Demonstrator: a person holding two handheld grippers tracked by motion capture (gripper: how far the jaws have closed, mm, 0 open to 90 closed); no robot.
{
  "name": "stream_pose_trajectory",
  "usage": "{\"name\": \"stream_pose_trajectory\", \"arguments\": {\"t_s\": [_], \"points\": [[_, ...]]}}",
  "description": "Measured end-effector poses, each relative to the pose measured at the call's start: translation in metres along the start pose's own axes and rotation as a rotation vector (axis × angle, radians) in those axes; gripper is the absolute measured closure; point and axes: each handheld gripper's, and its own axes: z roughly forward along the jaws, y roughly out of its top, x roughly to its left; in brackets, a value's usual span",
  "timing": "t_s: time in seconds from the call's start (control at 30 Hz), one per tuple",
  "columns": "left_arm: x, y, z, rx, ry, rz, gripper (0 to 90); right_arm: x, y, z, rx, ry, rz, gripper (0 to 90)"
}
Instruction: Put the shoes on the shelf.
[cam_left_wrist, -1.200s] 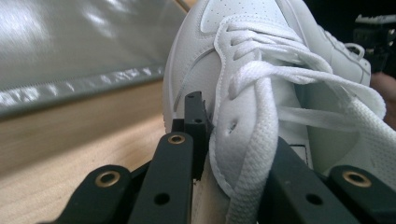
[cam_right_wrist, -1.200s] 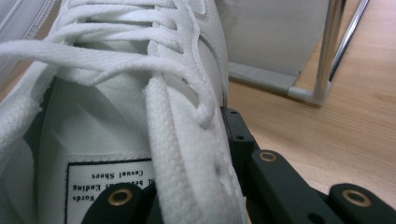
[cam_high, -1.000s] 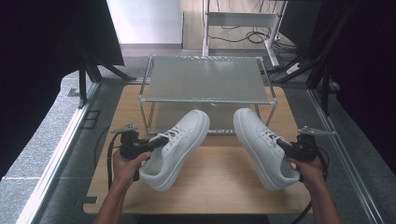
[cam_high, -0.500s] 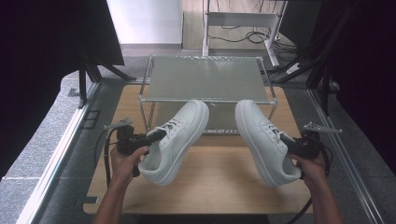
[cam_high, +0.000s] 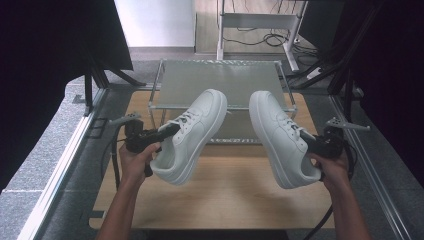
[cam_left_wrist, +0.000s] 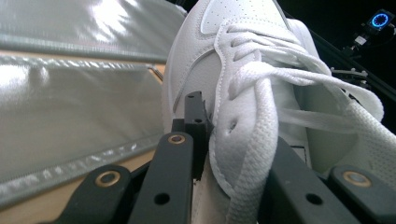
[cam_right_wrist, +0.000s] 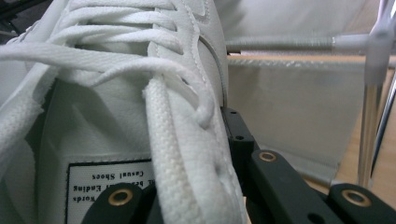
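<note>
Tools (cam_high: 167, 131) (cam_high: 306, 140) each clamp white sneaker (cam_high: 192, 135) (cam_high: 282, 137) above wooden tabletop (cam_high: 235, 192); wire rack (cam_high: 220, 82) behind, dark curtains (cam_high: 45, 50) around

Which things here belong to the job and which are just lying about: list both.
In the job:
- left sneaker, clamped by the left gripper
- right sneaker, clamped by the right gripper
- two-tier rack just beyond them, probably

Lying about:
- cables on the floor behind
- white frame at the back

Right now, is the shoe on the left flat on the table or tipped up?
Tipped up. The left shoe hangs in the left gripper, toe raised toward the rack.
</note>
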Motion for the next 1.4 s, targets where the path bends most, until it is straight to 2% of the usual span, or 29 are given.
{"name": "stream_pose_trajectory", "arguments": {"t_s": [0.1, 0.23, 0.33, 0.43, 0.5, 0.67, 0.93, 1.07, 1.27, 1.4], "points": [[0.0, 0.011, 0.002, -0.007, 0.011, -0.012, 82.6, 0.003, 0.01, 0.004, -0.013, -0.009, 0.011, 86.3], [0.0, 0.023, 0.005, -0.015, 0.023, -0.004, 82.6, 0.005, 0.019, 0.008, -0.026, -0.012, 0.011, 86.3], [0.0, 0.027, 0.006, -0.024, 0.025, -0.006, 82.6, 0.007, 0.023, 0.01, -0.032, -0.014, 0.017, 86.3], [0.002, 0.03, 0.006, -0.051, 0.029, -0.024, 82.6, 0.011, 0.032, 0.013, -0.043, -0.012, 0.023, 86.3], [0.002, 0.032, 0.006, -0.052, 0.027, -0.036, 82.6, 0.013, 0.035, 0.015, -0.047, -0.011, 0.023, 86.3], [-0.001, 0.037, 0.006, -0.051, 0.041, -0.029, 82.6, 0.016, 0.043, 0.017, -0.053, -0.022, 0.019, 86.3], [-0.001, 0.048, 0.013, -0.065, 0.041, -0.025, 82.6, 0.019, 0.056, 0.024, -0.072, -0.011, 0.05, 86.3], [0.0, 0.055, 0.017, -0.065, 0.054, -0.027, 82.7, 0.02, 0.063, 0.029, -0.072, -0.016, 0.058, 86.3], [0.005, 0.068, 0.024, -0.072, 0.04, -0.058, 82.9, 0.018, 0.073, 0.036, -0.068, -0.047, 0.059, 86.3], [0.005, 0.076, 0.029, -0.081, 0.056, -0.053, 82.9, 0.016, 0.076, 0.042, -0.071, -0.067, 0.076, 86.3]]}}
